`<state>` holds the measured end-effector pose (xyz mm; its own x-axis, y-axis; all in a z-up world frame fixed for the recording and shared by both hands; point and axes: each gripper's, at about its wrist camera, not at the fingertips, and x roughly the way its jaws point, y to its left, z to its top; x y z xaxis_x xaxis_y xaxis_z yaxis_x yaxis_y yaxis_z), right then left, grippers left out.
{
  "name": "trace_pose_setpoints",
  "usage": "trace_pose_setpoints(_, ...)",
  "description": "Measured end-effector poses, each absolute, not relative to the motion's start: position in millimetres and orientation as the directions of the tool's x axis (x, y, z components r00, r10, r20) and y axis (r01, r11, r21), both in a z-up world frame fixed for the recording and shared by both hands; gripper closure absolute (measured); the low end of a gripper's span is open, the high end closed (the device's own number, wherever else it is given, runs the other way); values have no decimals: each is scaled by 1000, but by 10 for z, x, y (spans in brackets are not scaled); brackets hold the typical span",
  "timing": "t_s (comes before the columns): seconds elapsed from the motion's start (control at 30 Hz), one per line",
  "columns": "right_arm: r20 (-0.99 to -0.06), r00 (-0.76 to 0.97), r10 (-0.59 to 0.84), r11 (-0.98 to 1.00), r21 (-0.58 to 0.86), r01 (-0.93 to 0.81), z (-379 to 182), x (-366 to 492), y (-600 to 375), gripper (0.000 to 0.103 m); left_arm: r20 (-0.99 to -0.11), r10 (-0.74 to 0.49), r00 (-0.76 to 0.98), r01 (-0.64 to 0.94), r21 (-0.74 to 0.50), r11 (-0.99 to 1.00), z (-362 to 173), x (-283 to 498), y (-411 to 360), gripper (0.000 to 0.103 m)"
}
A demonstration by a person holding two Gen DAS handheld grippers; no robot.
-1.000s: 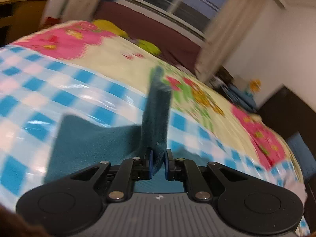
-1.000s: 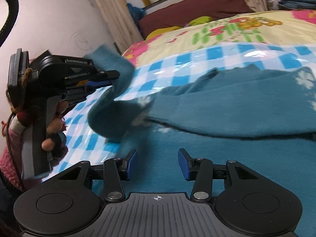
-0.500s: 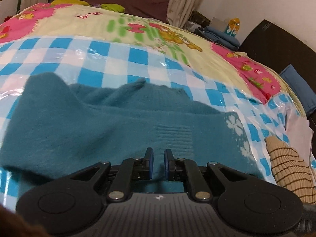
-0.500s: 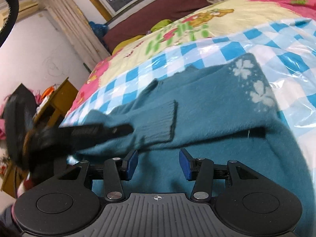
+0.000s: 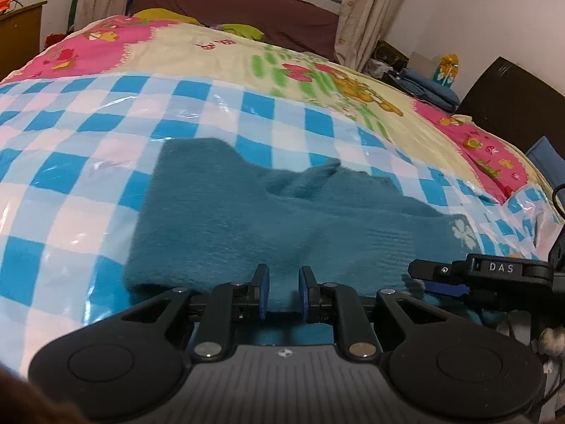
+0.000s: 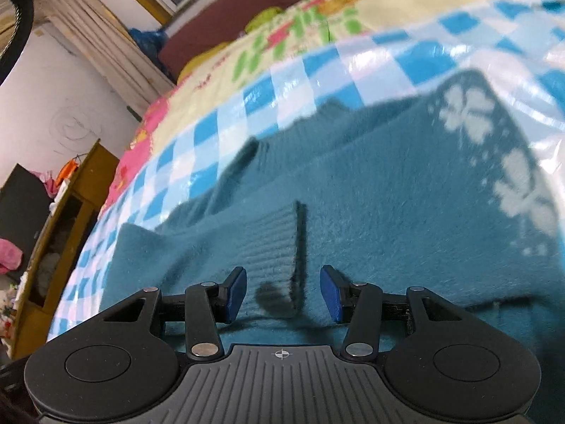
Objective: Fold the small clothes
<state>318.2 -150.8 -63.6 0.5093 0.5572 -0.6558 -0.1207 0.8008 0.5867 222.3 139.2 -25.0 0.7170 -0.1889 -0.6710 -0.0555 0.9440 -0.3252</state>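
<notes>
A: State of both tongs?

B: Left tongs [image 5: 283, 291] have just been parting, nothing between them; right tongs [image 6: 282, 291] stand apart, empty. The teal sweater [image 6: 370, 205] lies on the bed's checkered sheet [image 5: 88, 134].

A: Hazard?

B: The folded-in sleeve cuff [image 6: 272, 236] may drag open if the tongs snag it.

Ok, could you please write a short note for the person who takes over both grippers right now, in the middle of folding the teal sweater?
Left gripper: the jaws have just been opening and now stand narrowly apart, low over the sweater, with no cloth pinched.
Right gripper: open and empty, above the ribbed cuff.
Teal sweater: lies on the checked plastic sheet on the bed.
Done: one sleeve lies folded across the body, cuff near the middle.
Left: probably the other sleeve, which I cannot see clearly here, and then folding the body.
</notes>
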Motion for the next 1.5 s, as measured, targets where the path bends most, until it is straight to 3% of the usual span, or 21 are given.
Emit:
trace_pose_setpoints(0.67, -617, 431, 659, 694, 720, -29, -785, 3445, -1531, 57, -660, -175, 730, -51, -308, 950, -181, 2145, 1447, 76)
trace_pose_setpoints(0.8, -636, 438, 636, 712, 702, -13, -791, 3431, -1564, 77, -663, -141, 735, -58, -269, 961, -164, 2159, 1447, 76)
trace_pose_setpoints(0.93, -579, 468, 668, 650, 760, 12, -769, 3418, -1666, 93, -670, -114, 733, -71, -242, 968, -154, 2178, 1450, 75)
trace_pose_setpoints(1.13, -482, 534, 695, 601, 797, -64, -424, 3407, -1768, 95, -669, -84, 739, -74, -205, 976, -75, 2195, 1421, 58)
trace_pose_setpoints(1.3, -413, 617, 670, 592, 799, -108, -49, 3417, -2119, 96, -648, -94, 755, -55, -206, 977, 10, 2269, 1352, 52)
trace_pose_setpoints(1.5, -505, 669, 545, 696, 718, -24, -127, 3498, -2447, 96, -666, -105, 739, -31, -190, 981, -122, 2514, 1157, 47)
